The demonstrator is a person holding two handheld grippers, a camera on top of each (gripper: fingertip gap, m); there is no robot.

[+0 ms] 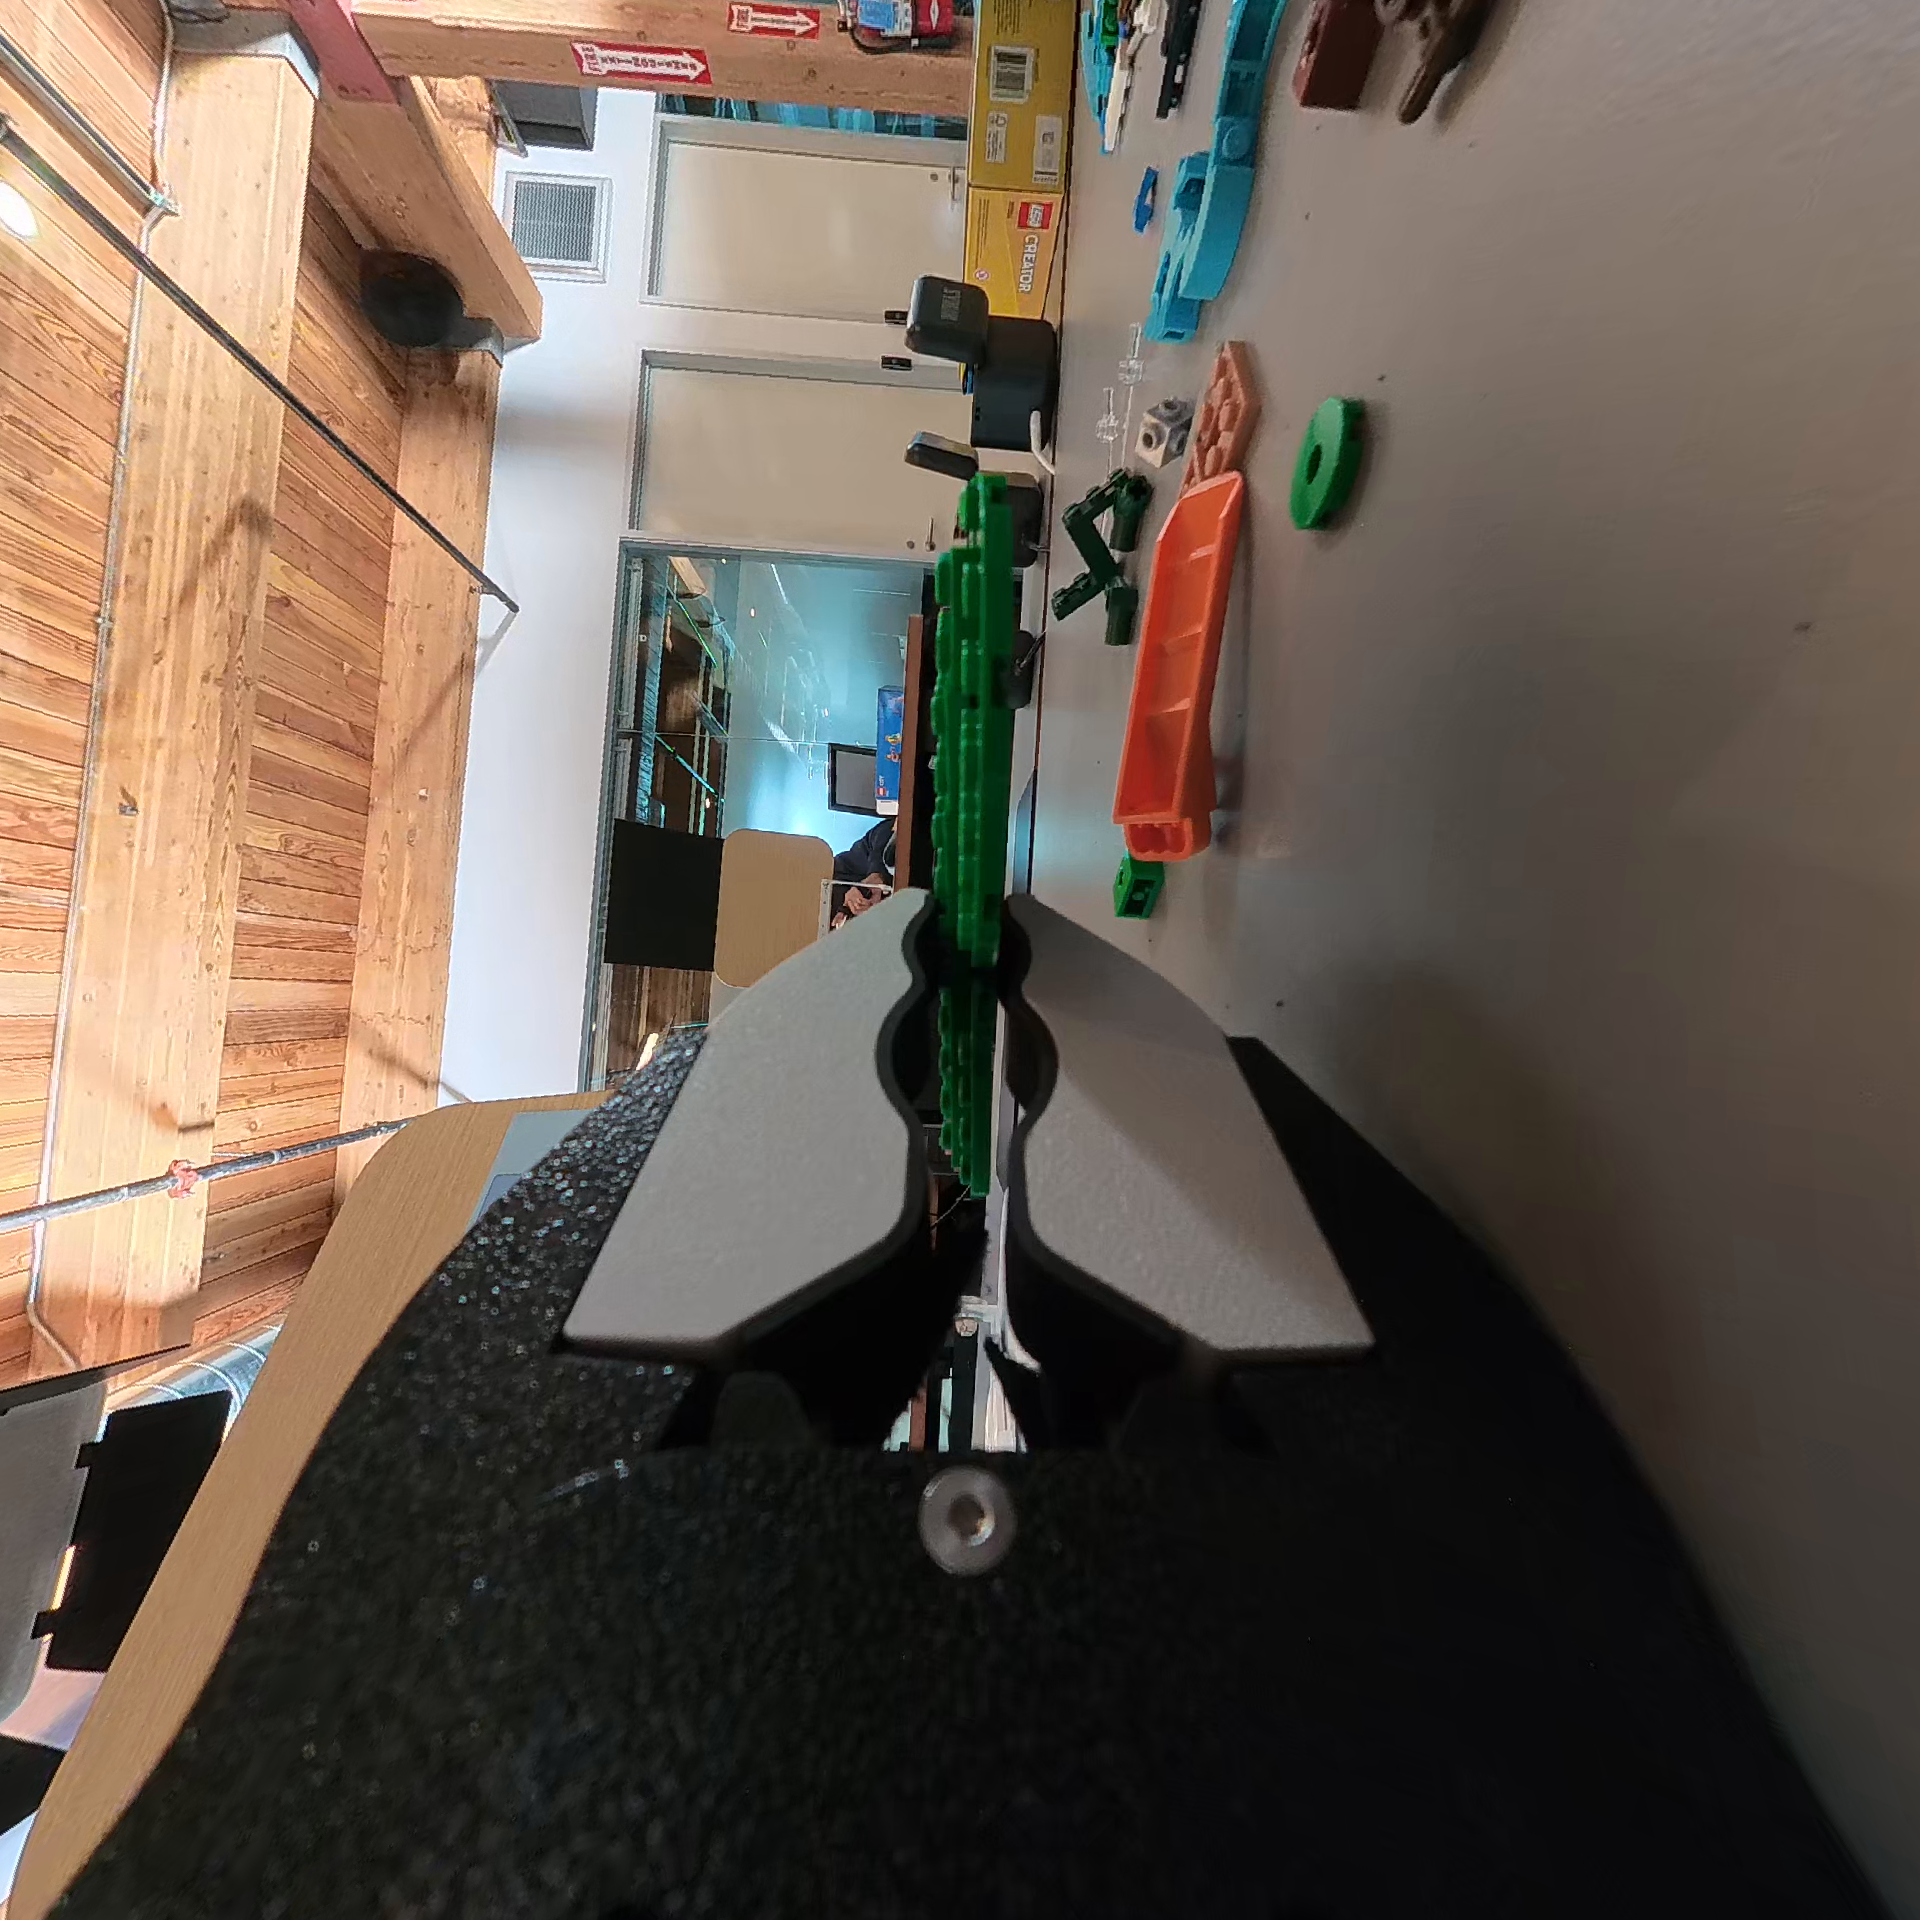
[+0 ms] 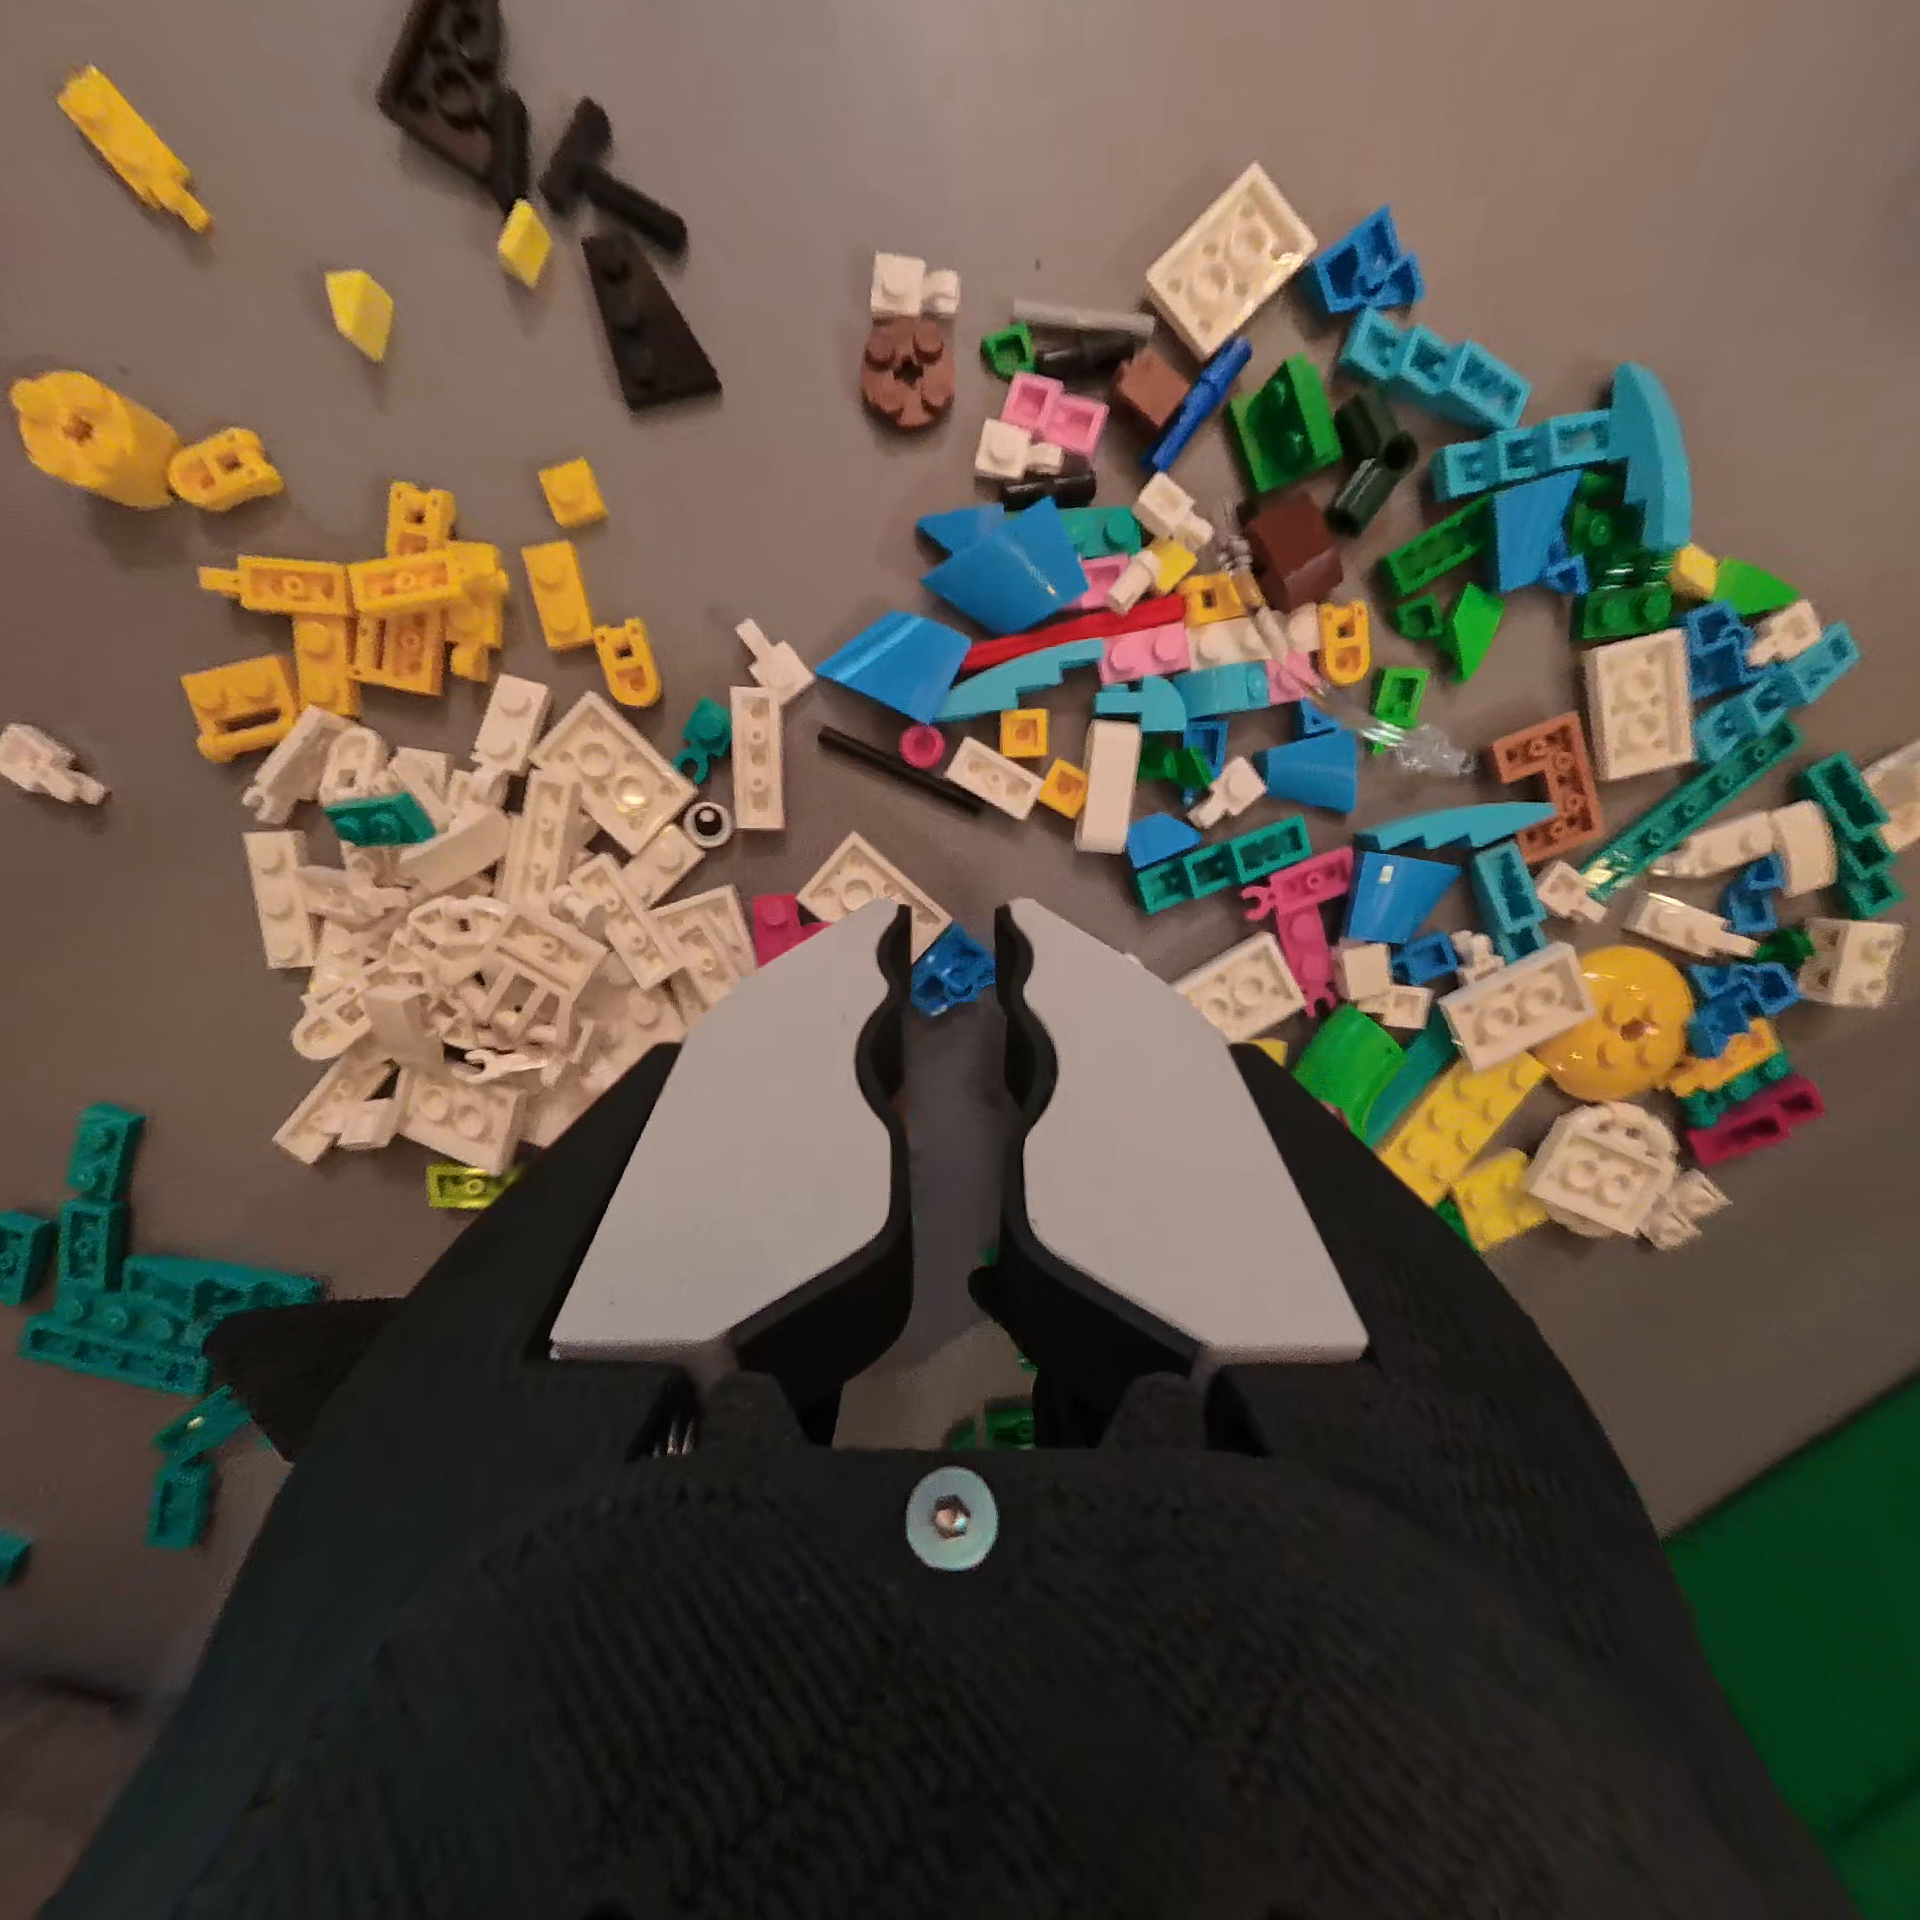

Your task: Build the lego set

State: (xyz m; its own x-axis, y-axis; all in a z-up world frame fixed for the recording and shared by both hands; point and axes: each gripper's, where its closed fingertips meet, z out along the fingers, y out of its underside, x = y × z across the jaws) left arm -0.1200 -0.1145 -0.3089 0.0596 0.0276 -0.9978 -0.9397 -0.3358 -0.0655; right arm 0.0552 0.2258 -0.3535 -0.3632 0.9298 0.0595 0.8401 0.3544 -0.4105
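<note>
Left gripper (image 1: 966, 925): squeezed tight on the flat green studded plastic plate (image 1: 971, 727), held on edge.
Right gripper (image 2: 951, 925): tongs a little apart, over a small blue brick (image 2: 951, 971), maybe not touching.
Loose bricks: at 12 o'clock.
Danger: crowded neighbours could get pinched too.

Green plate (image 1: 971, 727) seen edge-on only, near end hidden between the left gripper's fingers (image 1: 790, 1122). Yellow box (image 1: 1018, 156) and brown pieces (image 1: 1382, 52) cut by top edge. Small blue brick (image 2: 951, 971) half hidden behind fingertips. Green patch (image 2: 1808, 1621) cut off at right edge, possibly a baseplate.
</note>
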